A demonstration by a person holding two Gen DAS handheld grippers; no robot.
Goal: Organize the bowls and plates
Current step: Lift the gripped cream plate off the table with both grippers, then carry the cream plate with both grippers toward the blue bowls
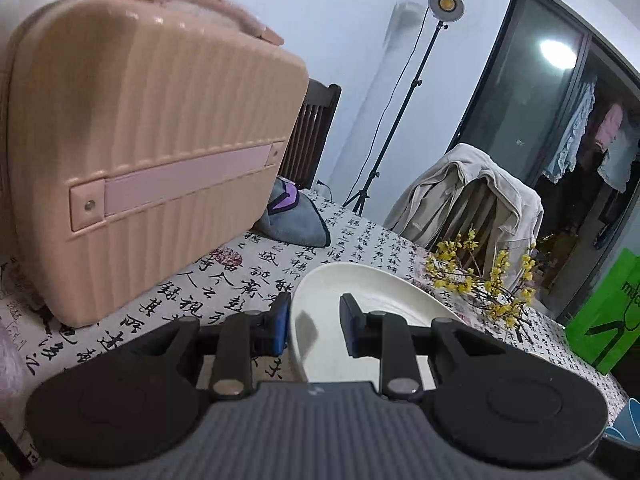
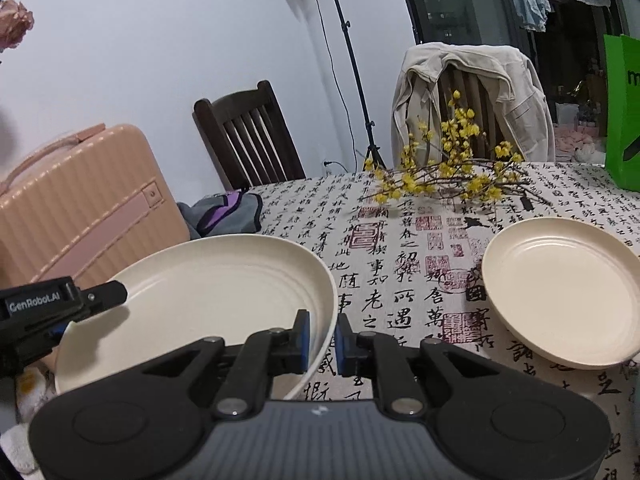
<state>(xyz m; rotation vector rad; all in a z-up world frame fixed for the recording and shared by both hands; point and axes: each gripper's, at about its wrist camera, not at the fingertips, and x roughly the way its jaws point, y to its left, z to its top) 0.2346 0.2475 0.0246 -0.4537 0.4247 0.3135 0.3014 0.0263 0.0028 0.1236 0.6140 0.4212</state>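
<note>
At the lower left of the right wrist view, a cream plate (image 2: 208,292) is held clear of the tabletop (image 2: 400,280) by both tools. The right tool (image 2: 322,338) is clamped on the plate's near right rim, one blue pad inside and one outside. The left tool (image 2: 80,300) enters from the left edge and grips the far left rim; in the left wrist view its pads (image 1: 280,326) stand a little apart with the rim of the same plate (image 1: 360,296) between them, closed on it.

A second cream plate (image 2: 560,292) lies flat at the right of that view, well apart from the held one. It is the likely landing place, so the step in hand appears to be carrying one plate over to stack on the other. To do it well, both hands should travel together and keep the plate level, so neither grip twists on the rim, then centre it over the lying plate before lowering.

The left tool's body reads "GenRobot.AI". The tablecloth is printed with black Chinese calligraphy and red seal stamps, too dense to read through. A green bag (image 2: 624,112) at the right edge shows only the start of a word, "m". Yellow blossom twigs (image 2: 448,176) lie beyond the plates, and a pink case (image 2: 80,208) stands at the left.
</note>
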